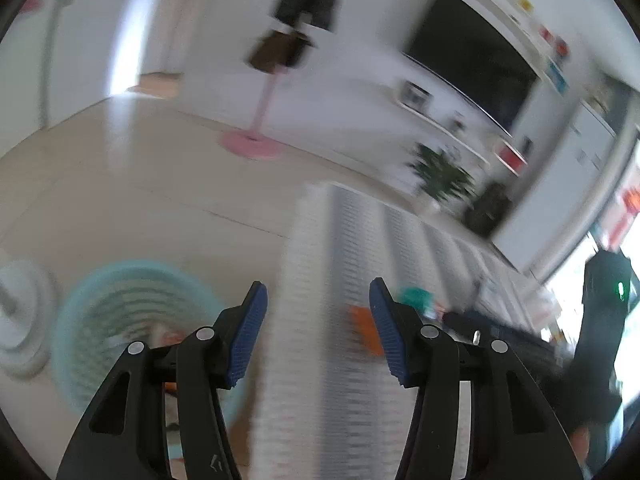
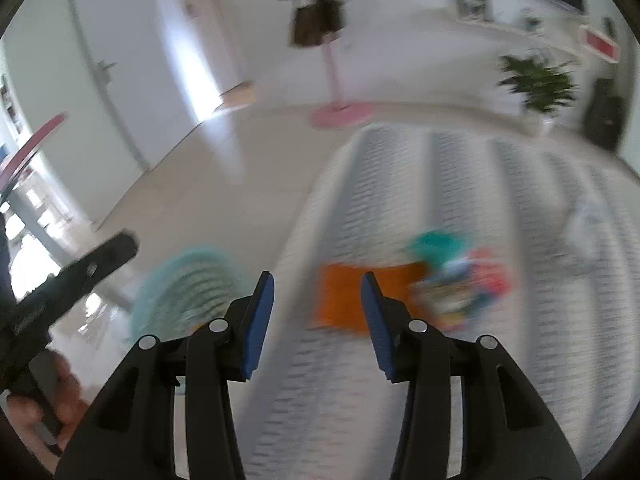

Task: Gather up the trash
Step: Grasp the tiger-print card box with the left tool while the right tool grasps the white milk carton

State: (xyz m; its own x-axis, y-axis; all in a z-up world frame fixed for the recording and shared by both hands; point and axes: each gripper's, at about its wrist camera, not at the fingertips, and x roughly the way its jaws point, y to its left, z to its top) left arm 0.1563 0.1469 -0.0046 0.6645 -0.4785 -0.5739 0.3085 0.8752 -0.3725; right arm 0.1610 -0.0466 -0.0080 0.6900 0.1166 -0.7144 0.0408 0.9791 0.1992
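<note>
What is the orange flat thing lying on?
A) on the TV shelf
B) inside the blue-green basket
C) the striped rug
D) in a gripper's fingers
C: in the right wrist view the orange flat thing lies on the striped rug, apart from the blue-green basket on the bare floor, and the right gripper is open with nothing between its fingers.

A flat orange wrapper (image 2: 360,300) lies on the striped rug (image 2: 460,184) just beside a blurred heap of teal, red and multicoloured trash (image 2: 456,280), while a teal slatted basket (image 2: 188,292) stands on the floor beside the rug's edge.
</note>
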